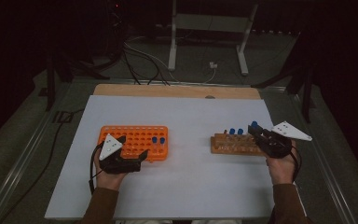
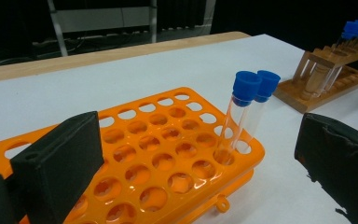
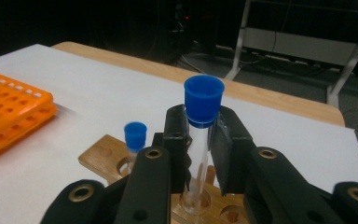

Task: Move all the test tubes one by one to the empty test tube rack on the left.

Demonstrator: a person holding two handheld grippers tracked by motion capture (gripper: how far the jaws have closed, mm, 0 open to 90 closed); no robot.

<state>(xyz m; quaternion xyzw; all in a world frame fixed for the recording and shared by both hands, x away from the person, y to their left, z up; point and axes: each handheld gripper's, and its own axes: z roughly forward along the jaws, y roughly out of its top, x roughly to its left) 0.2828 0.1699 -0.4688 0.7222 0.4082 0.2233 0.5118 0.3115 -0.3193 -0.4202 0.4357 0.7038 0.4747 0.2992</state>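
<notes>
Right gripper (image 3: 199, 154): seen nearest in the right gripper view, its two black jaws are pressed against the clear glass of a blue-capped tube (image 3: 200, 140), just below the cap.
Held tube: it is kept upright, with its lower end at a hole of the wooden rack (image 3: 102, 156) (whether the tip is inside the hole or just above it cannot be told).
Wooden rack: it is set on the right part of the white sheet (image 1: 186, 121), and other blue-capped tubes (image 1: 236, 132) are stood in it; one is seen just beside the held tube in the right gripper view.
Left gripper (image 1: 137, 158): it is held low at the near edge of the orange rack (image 1: 135, 137), jaws spread wide with nothing between them (the rack's corner is seen through the gap in the left gripper view).
Orange rack: it is laid on the left part of the sheet, well apart from the wooden rack; two blue-capped tubes (image 2: 247, 112) are stood side by side, touching, in holes at its right end.
Hands: each gripper is gripped from below by a hand in a brown sleeve (image 1: 103, 205).
</notes>
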